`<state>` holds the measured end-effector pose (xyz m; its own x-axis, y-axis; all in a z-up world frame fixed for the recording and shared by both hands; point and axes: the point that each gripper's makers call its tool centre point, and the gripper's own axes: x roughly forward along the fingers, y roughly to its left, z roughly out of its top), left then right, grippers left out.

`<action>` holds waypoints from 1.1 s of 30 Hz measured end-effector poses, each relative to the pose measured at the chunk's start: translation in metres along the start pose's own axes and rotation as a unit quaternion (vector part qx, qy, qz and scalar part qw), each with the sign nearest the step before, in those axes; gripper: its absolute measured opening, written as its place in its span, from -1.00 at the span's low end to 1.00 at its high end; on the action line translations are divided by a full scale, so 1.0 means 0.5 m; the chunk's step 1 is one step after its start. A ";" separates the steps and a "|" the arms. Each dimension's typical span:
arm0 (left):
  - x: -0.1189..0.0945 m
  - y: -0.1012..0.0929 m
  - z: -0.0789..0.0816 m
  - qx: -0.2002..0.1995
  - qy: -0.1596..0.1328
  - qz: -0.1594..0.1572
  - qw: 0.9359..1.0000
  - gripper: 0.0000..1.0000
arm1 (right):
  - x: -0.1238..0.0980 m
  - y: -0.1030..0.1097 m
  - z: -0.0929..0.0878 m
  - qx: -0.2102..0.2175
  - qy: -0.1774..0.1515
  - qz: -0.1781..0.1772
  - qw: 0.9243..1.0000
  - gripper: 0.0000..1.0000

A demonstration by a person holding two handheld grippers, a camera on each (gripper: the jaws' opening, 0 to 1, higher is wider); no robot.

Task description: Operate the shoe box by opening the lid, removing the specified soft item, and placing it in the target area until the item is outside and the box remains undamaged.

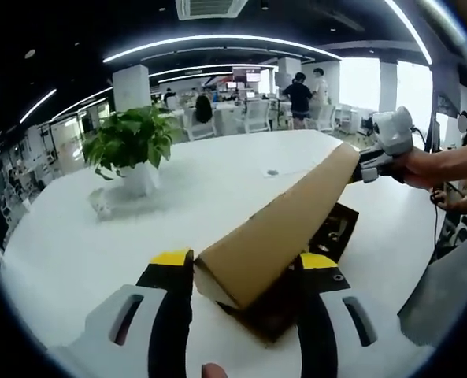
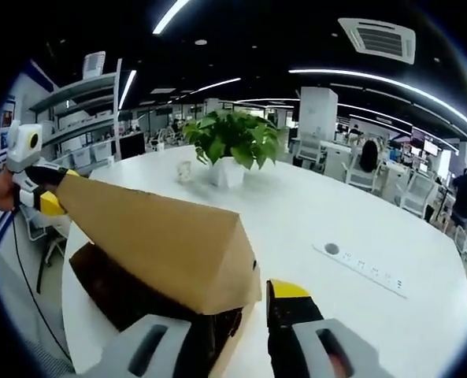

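The brown cardboard lid of the shoe box hangs tilted above the dark open box on the white table. My left gripper is shut on the near end of the lid, one yellow-tipped jaw on each side. At the lid's far end my right gripper clamps it, held by a person's hand. In the right gripper view the lid runs from my right gripper to my left gripper. The box below looks dark inside; what lies in it is unclear.
A potted green plant stands on the table beyond the box, with a small pale object beside it. A socket strip is set in the tabletop. Office chairs and people are far behind.
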<state>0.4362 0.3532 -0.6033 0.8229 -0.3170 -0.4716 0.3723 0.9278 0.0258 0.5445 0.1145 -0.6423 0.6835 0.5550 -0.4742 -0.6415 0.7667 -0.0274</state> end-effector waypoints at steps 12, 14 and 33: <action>0.007 0.018 0.017 0.001 -0.006 0.007 1.000 -0.09 | 0.033 -0.004 0.031 -0.018 -0.002 0.009 1.000 -0.90; 0.010 0.024 0.016 -0.001 -0.005 0.007 1.000 -0.11 | 0.033 -0.004 0.034 -0.022 -0.001 0.012 1.000 -0.90; 0.044 0.083 -0.049 0.003 0.049 0.046 0.998 -0.43 | 0.051 -0.016 0.052 -0.041 0.022 0.008 0.999 -0.98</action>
<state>0.4592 0.3897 -0.6344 0.8083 -0.2094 -0.5503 0.2993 0.9510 0.0778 0.5765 0.1310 -0.6313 0.6582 0.5508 -0.5132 -0.6797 0.7278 -0.0906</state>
